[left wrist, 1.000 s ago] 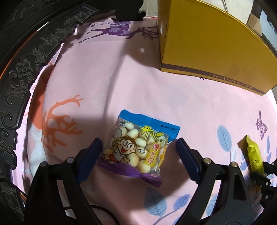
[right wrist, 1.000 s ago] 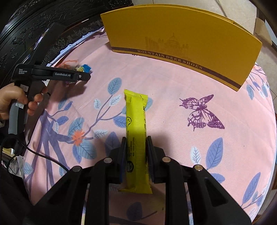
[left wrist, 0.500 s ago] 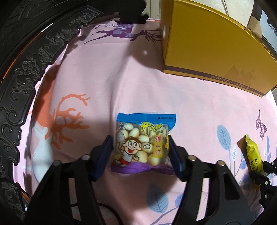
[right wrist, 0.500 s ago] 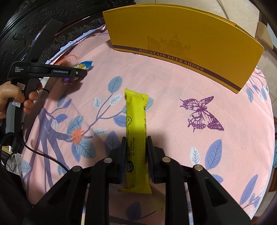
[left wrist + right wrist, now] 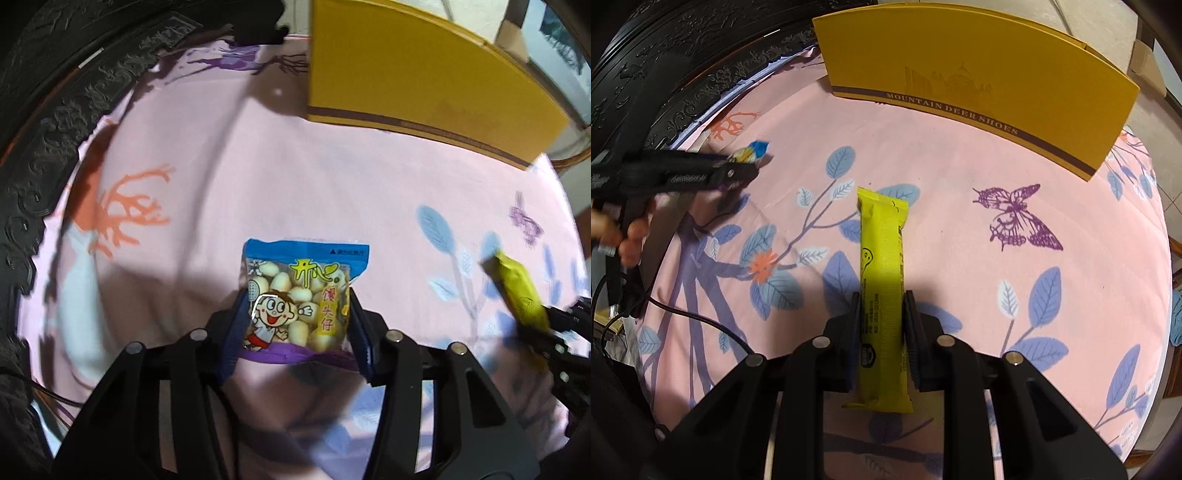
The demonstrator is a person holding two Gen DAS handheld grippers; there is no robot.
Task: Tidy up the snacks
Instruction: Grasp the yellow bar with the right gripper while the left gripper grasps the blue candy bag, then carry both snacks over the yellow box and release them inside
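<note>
A small bag of round biscuits [image 5: 303,302], blue on top with a cartoon child, sits between the blue pads of my left gripper [image 5: 297,306]. The jaws are closing and the pads press on both of its sides. The right wrist view shows that bag [image 5: 753,153] at the tip of the left gripper [image 5: 746,168], just above the cloth. My right gripper [image 5: 881,299] is shut on a long yellow snack bar [image 5: 882,258], which points away from me. The same bar [image 5: 521,291] shows at the right edge of the left wrist view.
A yellow shoe box [image 5: 979,62] stands at the back of the pink patterned cloth [image 5: 960,221]. Dark carved furniture [image 5: 55,122] curves along the left. A person's hand [image 5: 628,236] holds the left gripper's handle, and a black cable [image 5: 701,317] trails beneath it.
The left gripper's jaws have come together from wide apart onto the biscuit bag, which turned straight between them. Gripper and bag then shifted to the right. The right gripper and bar kept still.
</note>
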